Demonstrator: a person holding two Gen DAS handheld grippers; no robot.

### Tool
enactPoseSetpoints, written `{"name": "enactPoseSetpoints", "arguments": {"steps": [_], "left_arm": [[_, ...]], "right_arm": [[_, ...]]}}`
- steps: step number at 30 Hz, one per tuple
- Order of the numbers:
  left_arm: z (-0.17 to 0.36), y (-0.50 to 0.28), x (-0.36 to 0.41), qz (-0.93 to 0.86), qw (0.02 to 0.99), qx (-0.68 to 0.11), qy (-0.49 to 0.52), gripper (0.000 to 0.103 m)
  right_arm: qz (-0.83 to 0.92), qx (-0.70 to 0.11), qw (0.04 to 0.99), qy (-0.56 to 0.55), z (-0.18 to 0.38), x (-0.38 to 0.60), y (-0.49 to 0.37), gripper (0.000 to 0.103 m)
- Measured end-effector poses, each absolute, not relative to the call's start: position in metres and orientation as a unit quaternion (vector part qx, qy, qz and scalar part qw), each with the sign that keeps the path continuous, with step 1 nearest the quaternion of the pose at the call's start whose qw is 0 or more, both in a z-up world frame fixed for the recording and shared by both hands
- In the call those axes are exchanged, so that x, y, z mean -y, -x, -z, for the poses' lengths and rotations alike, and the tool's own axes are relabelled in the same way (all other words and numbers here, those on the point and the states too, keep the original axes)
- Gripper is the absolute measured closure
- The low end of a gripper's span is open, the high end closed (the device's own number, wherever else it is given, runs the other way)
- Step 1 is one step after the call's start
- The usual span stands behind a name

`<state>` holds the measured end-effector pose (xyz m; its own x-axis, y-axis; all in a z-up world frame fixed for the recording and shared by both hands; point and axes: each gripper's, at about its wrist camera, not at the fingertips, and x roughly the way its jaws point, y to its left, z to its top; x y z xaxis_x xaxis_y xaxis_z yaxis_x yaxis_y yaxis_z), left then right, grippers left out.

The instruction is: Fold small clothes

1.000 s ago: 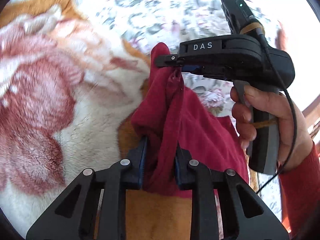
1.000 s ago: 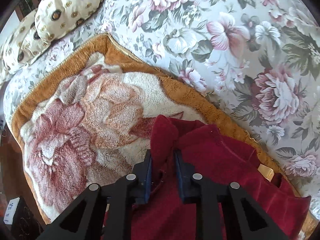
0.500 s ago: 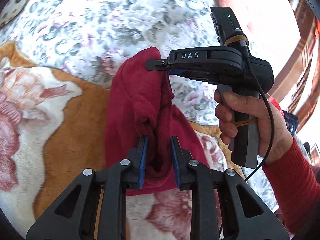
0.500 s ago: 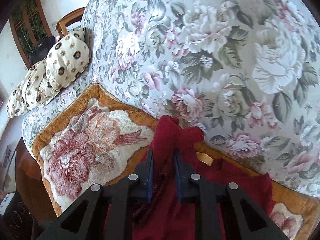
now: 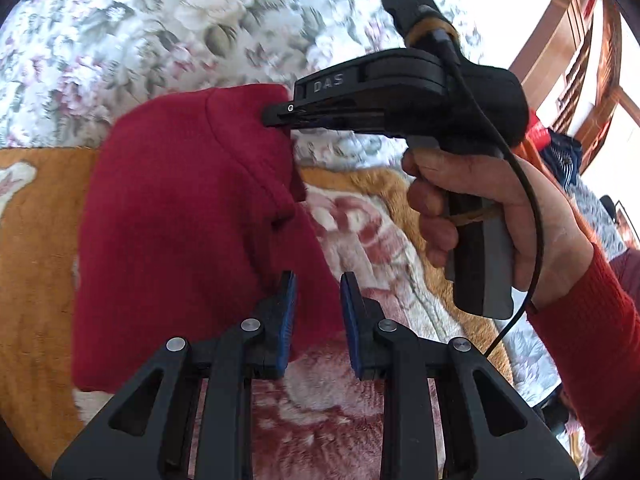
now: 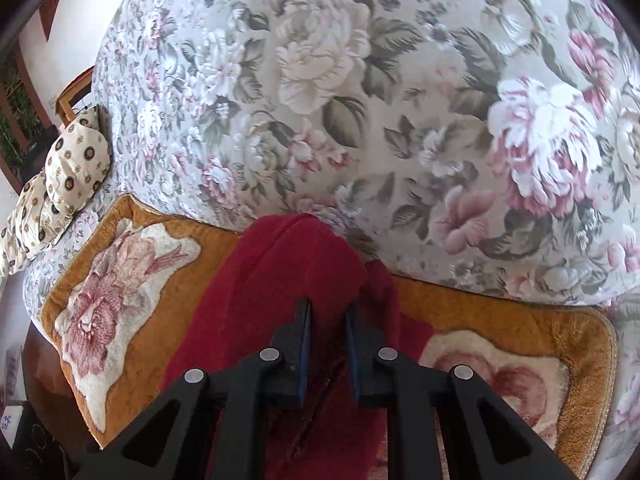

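Observation:
A dark red garment [image 5: 172,220] hangs stretched between both grippers above the plush blanket. My left gripper [image 5: 316,304] is shut on its lower right edge, with red fabric between the blue pads. In the left wrist view my right gripper [image 5: 280,116] pinches the garment's top corner, held by a hand [image 5: 480,200] in a red sleeve. In the right wrist view the red garment [image 6: 280,272] runs up between the right gripper [image 6: 326,320] pads, whose jaws are closing down tight on the cloth. The garment's lower part is hidden behind the fingers.
An orange plush blanket [image 6: 120,280] with rose patterns covers the seat. Behind it rises the floral sofa back [image 6: 360,100]. A dotted cushion [image 6: 76,160] lies at the far left end. Wooden furniture [image 5: 580,60] and dark blue cloth [image 5: 564,156] are at the right.
Both grippers have carried the red garment sideways along the blanket and up toward the sofa back. The cloth now hangs flatter and wider between them. Both views have rolled.

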<state>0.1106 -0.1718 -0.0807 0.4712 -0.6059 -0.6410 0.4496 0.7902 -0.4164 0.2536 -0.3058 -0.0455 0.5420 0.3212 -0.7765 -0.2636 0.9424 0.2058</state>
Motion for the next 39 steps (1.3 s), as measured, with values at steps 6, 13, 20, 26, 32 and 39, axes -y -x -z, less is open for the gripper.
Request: {"name": "enactPoseSetpoints", "arguments": {"steps": [6, 13, 20, 26, 32, 39], "left_arm": [[0.088, -0.114, 0.190, 0.318, 0.839, -0.436, 0.072, 0.082], [0.048, -0.101, 0.142, 0.303, 0.853, -0.423, 0.035, 0.082], [0.050, -0.115, 0.094, 0.236, 0.881, -0.408, 0.030, 0.082], [0.087, -0.137, 0.083, 0.199, 0.873, -0.444, 0.030, 0.082], [0.094, -0.137, 0.084, 0.198, 0.872, -0.446, 0.032, 0.081], [0.092, -0.138, 0.087, 0.198, 0.872, -0.447, 0.021, 0.081]], "right_arm": [[-0.145, -0.482, 0.862, -0.068, 0.096, 0.332, -0.268, 0.097], [-0.177, -0.472, 0.849, -0.158, 0.079, 0.351, -0.247, 0.091], [-0.234, -0.469, 0.818, -0.235, 0.082, 0.348, -0.187, 0.058], [-0.240, -0.493, 0.793, -0.264, 0.116, 0.323, -0.186, 0.055], [-0.236, -0.497, 0.757, -0.354, 0.142, 0.330, -0.200, 0.055], [-0.209, -0.495, 0.809, -0.237, 0.116, 0.324, -0.186, 0.048]]}}
